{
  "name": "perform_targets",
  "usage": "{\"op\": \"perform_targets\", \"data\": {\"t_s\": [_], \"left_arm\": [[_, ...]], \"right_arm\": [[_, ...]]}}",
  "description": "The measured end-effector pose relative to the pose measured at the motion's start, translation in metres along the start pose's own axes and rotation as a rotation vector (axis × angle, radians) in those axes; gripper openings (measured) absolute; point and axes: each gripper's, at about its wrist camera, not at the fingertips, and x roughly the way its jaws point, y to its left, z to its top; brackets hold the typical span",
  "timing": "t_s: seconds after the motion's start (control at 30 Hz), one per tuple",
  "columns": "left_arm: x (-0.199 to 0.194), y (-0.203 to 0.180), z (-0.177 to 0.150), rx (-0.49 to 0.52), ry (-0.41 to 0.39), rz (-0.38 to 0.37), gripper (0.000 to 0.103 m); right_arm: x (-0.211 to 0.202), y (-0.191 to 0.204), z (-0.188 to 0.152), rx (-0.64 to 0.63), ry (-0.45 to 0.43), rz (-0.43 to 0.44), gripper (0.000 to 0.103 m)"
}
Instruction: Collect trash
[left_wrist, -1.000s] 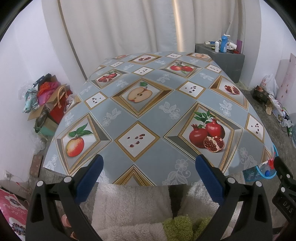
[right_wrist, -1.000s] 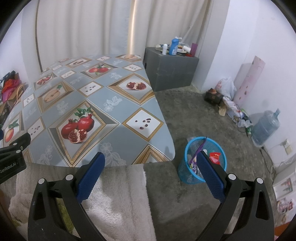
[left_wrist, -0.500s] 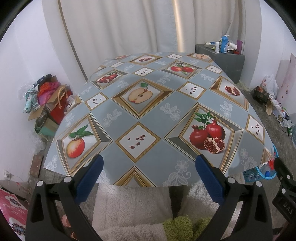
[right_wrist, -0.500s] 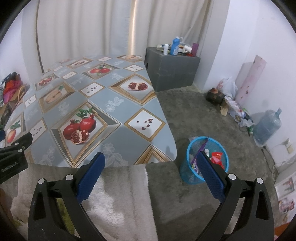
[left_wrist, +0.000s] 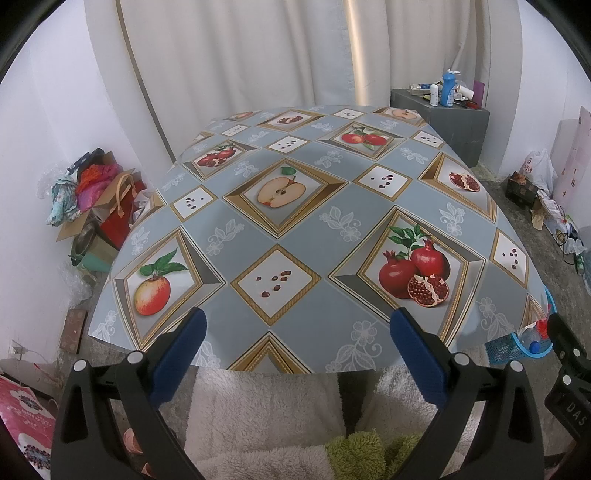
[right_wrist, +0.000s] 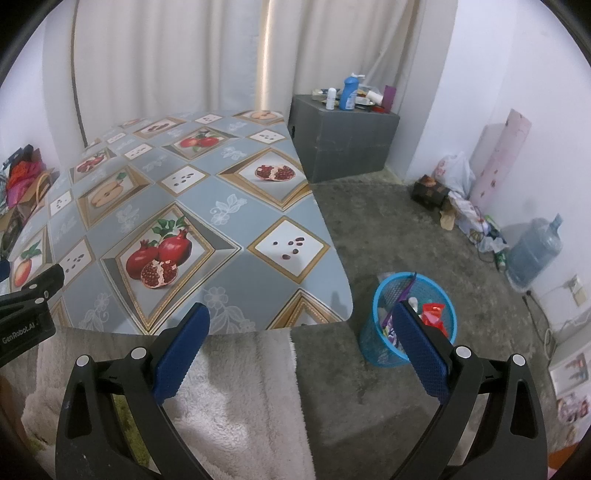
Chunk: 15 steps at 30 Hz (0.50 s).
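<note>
Left wrist view first, from its left edge: a heap of bags and clothes (left_wrist: 92, 195) lies on the floor against the wall, then the table (left_wrist: 295, 229) fills the middle, covered in a grey-blue oilcloth printed with apples, pomegranates and seeds. The left gripper (left_wrist: 295, 332) hangs at the near edge of the table with its blue-padded fingers (left_wrist: 177, 354) spread wide apart, nothing between them. Below it lies white fleece fabric (left_wrist: 266, 417). Further right, past the table corner, part of the blue mesh bin (left_wrist: 509, 347) shows on the floor, just beside the black body of the other tool.

Right wrist view, again from the left: the same table (right_wrist: 207, 206), then the right gripper (right_wrist: 301, 326), its jaws likewise wide apart and empty, held over the fleece (right_wrist: 236, 398) and the bare grey floor (right_wrist: 369, 221). The bin (right_wrist: 376, 332) stands just off the table's near right corner, partly behind the right finger, and holds the trash: a red wrapper (right_wrist: 432, 314) and other packets (too jumbled to name). A grey cabinet (right_wrist: 347, 144) with bottles on top stands by the curtain, and a water jug (right_wrist: 535, 251) rests against the right wall.
</note>
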Motion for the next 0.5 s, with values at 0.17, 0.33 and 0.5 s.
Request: {"op": "perform_targets", "data": {"t_s": [0.17,0.33,0.5], "left_arm": [[-0.0001,0.0002,0.0004,0.001,0.0,0.0,0.097],[0.0003,0.0003,0.0001,0.001,0.001,0.0,0.097],[0.0006,0.0006,0.0002,0.001,0.0,0.0,0.097]], "right_arm": [[0.0,0.0022,0.0008,0.003,0.0,0.0,0.095],[-0.0002,-0.0005,-0.0002,0.003,0.0,0.002,0.095],[-0.0003,0.0003,-0.0001,0.005,-0.001,0.002,0.095]]}}
